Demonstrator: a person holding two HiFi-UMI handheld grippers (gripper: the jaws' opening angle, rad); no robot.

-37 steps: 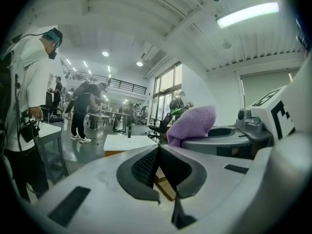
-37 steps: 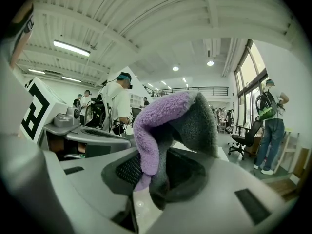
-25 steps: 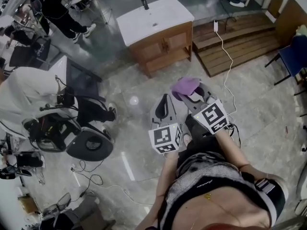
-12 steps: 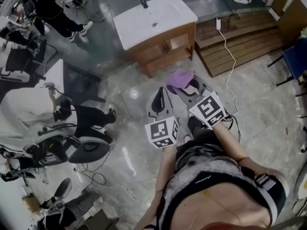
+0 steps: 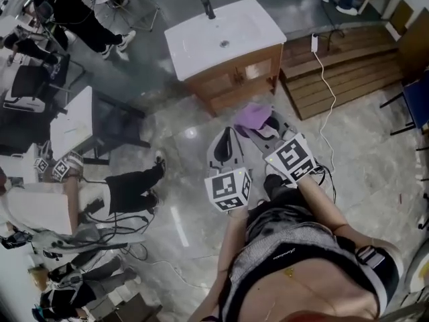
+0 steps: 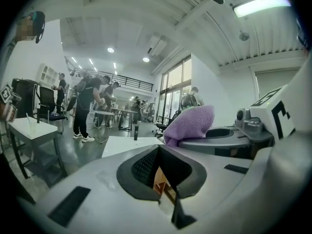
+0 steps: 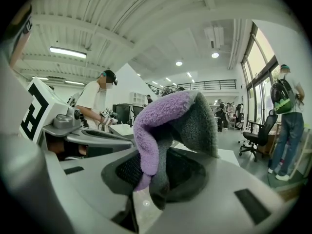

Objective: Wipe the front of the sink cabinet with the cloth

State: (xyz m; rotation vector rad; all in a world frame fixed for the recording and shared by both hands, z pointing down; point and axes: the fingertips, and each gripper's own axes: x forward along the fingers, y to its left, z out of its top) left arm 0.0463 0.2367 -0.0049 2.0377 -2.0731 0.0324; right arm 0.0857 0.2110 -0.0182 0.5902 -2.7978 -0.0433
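Observation:
The sink cabinet (image 5: 236, 79) has a white top with a black tap and a brown wooden front, and it stands just ahead on the grey floor. A purple cloth (image 5: 253, 117) hangs from my right gripper (image 5: 263, 127), whose jaws are shut on it a short way in front of the cabinet. In the right gripper view the cloth (image 7: 170, 126) folds up out of the jaws. My left gripper (image 5: 226, 146) is beside it, shut with nothing in it. In the left gripper view the cloth (image 6: 191, 123) shows to the right of that gripper (image 6: 157, 169).
A wooden pallet platform (image 5: 342, 72) lies to the right of the cabinet, with a white cable (image 5: 324, 106) trailing from it across the floor. A small white table (image 5: 70, 123) and a seated person (image 5: 120, 190) are at the left. A blue chair (image 5: 414, 92) stands at the right edge.
The cabinet has come nearer and sits more centrally ahead. Both grippers are still side by side, the right still holding the cloth. The person at the left has shifted.

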